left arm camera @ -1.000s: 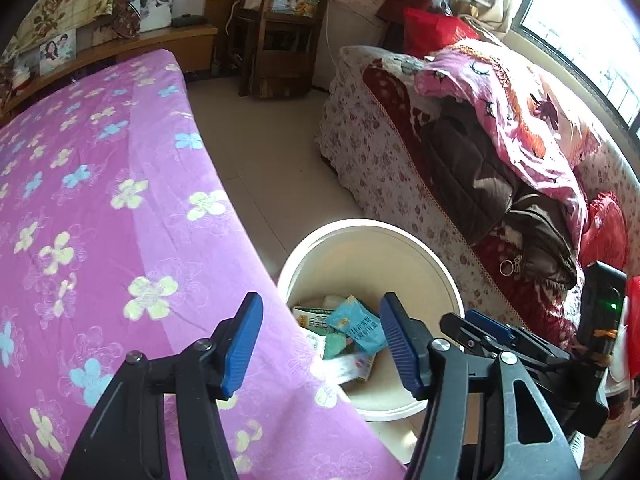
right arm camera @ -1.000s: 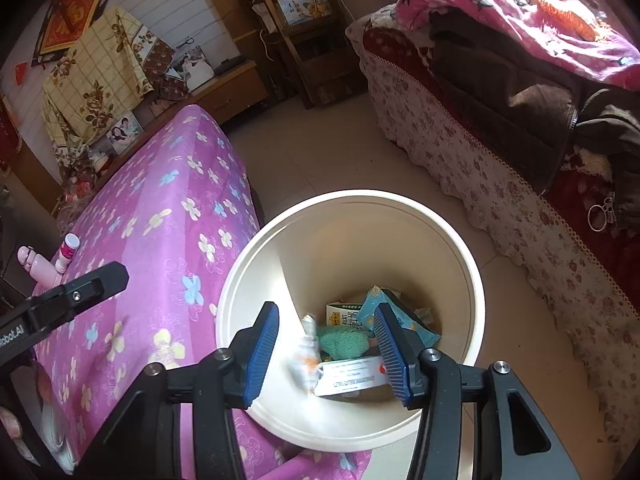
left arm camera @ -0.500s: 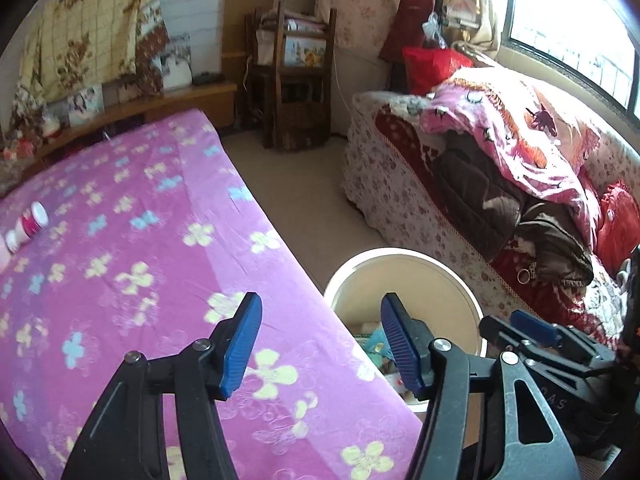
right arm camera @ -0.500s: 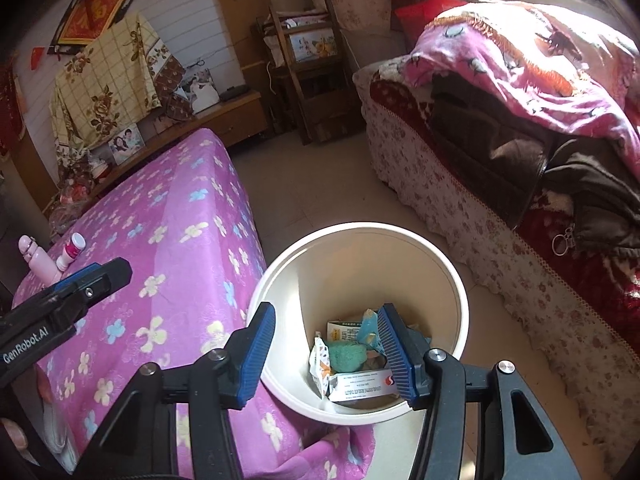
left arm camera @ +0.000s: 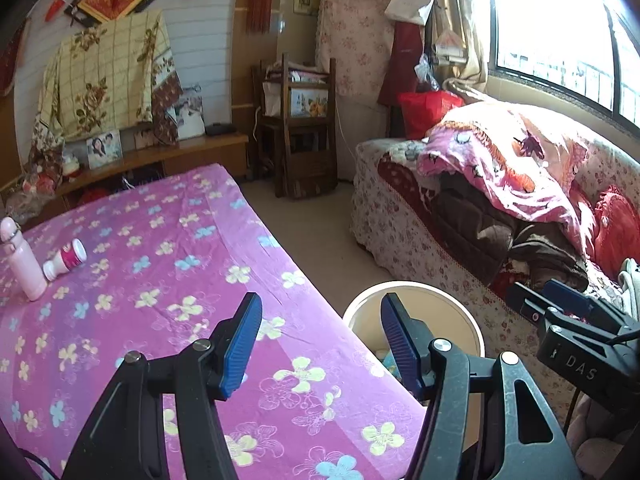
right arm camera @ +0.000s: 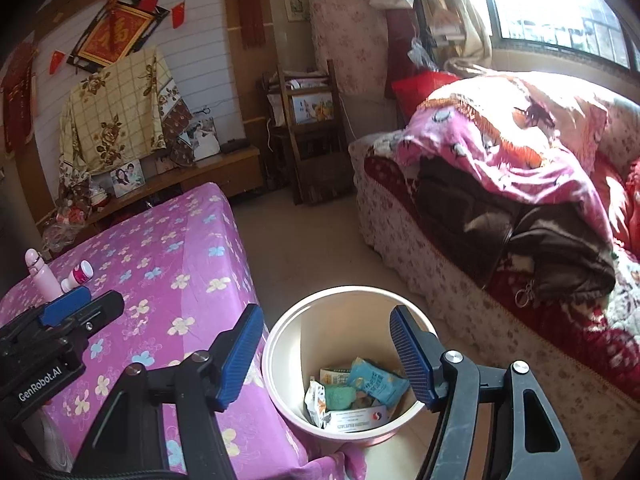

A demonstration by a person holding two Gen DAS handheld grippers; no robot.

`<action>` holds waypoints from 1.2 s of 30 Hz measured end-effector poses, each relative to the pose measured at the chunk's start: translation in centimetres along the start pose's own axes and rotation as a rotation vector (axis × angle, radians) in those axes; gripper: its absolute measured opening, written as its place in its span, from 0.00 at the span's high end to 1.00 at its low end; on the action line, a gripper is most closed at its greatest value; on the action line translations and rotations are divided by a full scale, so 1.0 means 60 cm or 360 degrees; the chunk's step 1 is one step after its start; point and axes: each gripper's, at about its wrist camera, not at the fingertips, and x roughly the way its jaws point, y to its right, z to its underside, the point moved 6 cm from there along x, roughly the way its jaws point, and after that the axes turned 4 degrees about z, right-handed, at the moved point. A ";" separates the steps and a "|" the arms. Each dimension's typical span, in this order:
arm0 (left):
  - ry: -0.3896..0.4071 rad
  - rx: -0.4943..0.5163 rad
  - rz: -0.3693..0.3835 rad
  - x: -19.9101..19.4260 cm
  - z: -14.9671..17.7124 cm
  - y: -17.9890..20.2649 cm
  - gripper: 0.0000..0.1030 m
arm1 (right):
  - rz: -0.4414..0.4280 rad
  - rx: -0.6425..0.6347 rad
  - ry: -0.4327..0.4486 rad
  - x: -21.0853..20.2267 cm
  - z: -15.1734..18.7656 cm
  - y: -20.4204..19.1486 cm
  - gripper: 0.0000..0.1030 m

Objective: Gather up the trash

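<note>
Most of the collecting looks done: wrappers and a small box (right arm camera: 356, 416) lie in the bottom of the cream bin (right arm camera: 280, 344), which stands on the floor just below and ahead of the right gripper (right arm camera: 326, 356), whose jaws are opening with nothing between them. The left gripper (left arm camera: 320, 344) is released and empty too, over the purple flowered cloth (left arm camera: 168, 280). Far off to its left stand a pink bottle (left arm camera: 22, 260) and a small white-and-pink bottle (left arm camera: 66, 260); whether those count as trash I cannot tell
</note>
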 end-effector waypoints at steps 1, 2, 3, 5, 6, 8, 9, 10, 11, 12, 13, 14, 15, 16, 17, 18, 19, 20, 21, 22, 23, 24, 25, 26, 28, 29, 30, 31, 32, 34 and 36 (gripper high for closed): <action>0.0012 0.0002 -0.0002 -0.005 -0.001 0.000 0.39 | 0.0002 -0.0007 0.0020 -0.008 -0.003 -0.003 0.32; 0.0027 0.0005 -0.0005 -0.011 -0.002 0.000 0.39 | 0.0004 -0.0016 0.0038 -0.014 -0.006 -0.005 0.31; 0.0042 0.0007 -0.0006 -0.017 -0.003 0.000 0.39 | 0.0007 -0.0025 0.0054 -0.021 -0.008 -0.009 0.30; 0.0065 0.0009 -0.0007 -0.027 -0.005 -0.001 0.39 | 0.0013 -0.0039 0.0082 -0.032 -0.012 -0.014 0.29; 0.0077 0.0011 -0.0014 -0.031 -0.007 -0.001 0.39 | 0.0014 -0.0043 0.0090 -0.037 -0.013 -0.017 0.29; 0.0096 0.0006 -0.0015 -0.038 -0.009 -0.004 0.39 | 0.0015 -0.0044 0.0107 -0.045 -0.014 -0.021 0.29; 0.0101 0.0001 -0.0009 -0.040 -0.010 -0.004 0.39 | 0.0019 -0.0044 0.0116 -0.049 -0.014 -0.023 0.29; 0.0106 -0.0003 -0.0008 -0.042 -0.010 -0.005 0.39 | 0.0026 -0.0045 0.0127 -0.053 -0.014 -0.024 0.29; 0.0110 -0.0005 -0.0010 -0.043 -0.010 -0.005 0.39 | 0.0034 -0.0048 0.0135 -0.056 -0.015 -0.025 0.29; 0.0112 -0.0007 -0.0011 -0.045 -0.010 -0.005 0.39 | 0.0041 -0.0052 0.0141 -0.058 -0.016 -0.027 0.29; 0.0112 -0.0007 -0.0008 -0.044 -0.011 -0.005 0.39 | 0.0043 -0.0054 0.0146 -0.061 -0.017 -0.028 0.29; 0.0112 -0.0007 -0.0006 -0.044 -0.010 -0.005 0.39 | 0.0037 -0.0055 0.0151 -0.063 -0.018 -0.030 0.29; 0.0113 -0.0006 -0.0006 -0.043 -0.009 -0.005 0.39 | 0.0034 -0.0054 0.0156 -0.064 -0.021 -0.030 0.29; 0.0113 -0.0002 -0.0006 -0.043 -0.009 -0.005 0.39 | 0.0034 -0.0054 0.0161 -0.066 -0.022 -0.030 0.29; 0.0113 0.0000 -0.0006 -0.043 -0.009 -0.006 0.39 | 0.0032 -0.0053 0.0162 -0.067 -0.023 -0.031 0.29; 0.0114 0.0000 -0.0004 -0.043 -0.008 -0.006 0.39 | 0.0032 -0.0054 0.0162 -0.067 -0.023 -0.031 0.29; 0.0113 0.0000 -0.0002 -0.043 -0.008 -0.006 0.39 | 0.0034 -0.0056 0.0164 -0.068 -0.024 -0.032 0.29; 0.0113 0.0001 -0.0002 -0.043 -0.008 -0.006 0.39 | 0.0035 -0.0055 0.0165 -0.068 -0.023 -0.031 0.29; 0.0114 0.0001 -0.0004 -0.043 -0.008 -0.006 0.39 | 0.0034 -0.0056 0.0166 -0.068 -0.025 -0.031 0.29; 0.0114 -0.0001 -0.0005 -0.043 -0.008 -0.006 0.39 | 0.0033 -0.0055 0.0164 -0.068 -0.024 -0.031 0.29; 0.0113 -0.0003 -0.0006 -0.043 -0.008 -0.005 0.39 | 0.0035 -0.0055 0.0165 -0.068 -0.024 -0.032 0.29; 0.0110 -0.0004 -0.0007 -0.043 -0.007 -0.005 0.39 | 0.0039 -0.0056 0.0167 -0.068 -0.024 -0.031 0.29; 0.0108 -0.0004 -0.0012 -0.043 -0.007 -0.006 0.39 | 0.0047 -0.0058 0.0168 -0.068 -0.025 -0.032 0.29; 0.0107 -0.0002 -0.0014 -0.043 -0.007 -0.006 0.39 | 0.0051 -0.0060 0.0169 -0.068 -0.027 -0.032 0.29; 0.0105 0.0001 -0.0013 -0.042 -0.007 -0.006 0.39 | 0.0051 -0.0061 0.0180 -0.069 -0.029 -0.032 0.29; 0.0106 0.0000 -0.0016 -0.042 -0.007 -0.006 0.39 | 0.0050 -0.0062 0.0183 -0.070 -0.030 -0.033 0.29; 0.0107 -0.0001 -0.0017 -0.042 -0.008 -0.006 0.39 | 0.0052 -0.0064 0.0182 -0.069 -0.030 -0.033 0.29; 0.0106 0.0000 -0.0016 -0.042 -0.008 -0.006 0.39 | 0.0055 -0.0065 0.0180 -0.069 -0.031 -0.034 0.29; 0.0104 0.0001 -0.0015 -0.042 -0.007 -0.006 0.39 | 0.0057 -0.0066 0.0178 -0.068 -0.031 -0.034 0.29; 0.0103 -0.0003 -0.0016 -0.042 -0.007 -0.007 0.39 | 0.0054 -0.0074 0.0171 -0.067 -0.031 -0.036 0.29; 0.0098 -0.0003 -0.0018 -0.041 -0.005 -0.008 0.39 | 0.0053 -0.0078 0.0168 -0.065 -0.028 -0.035 0.29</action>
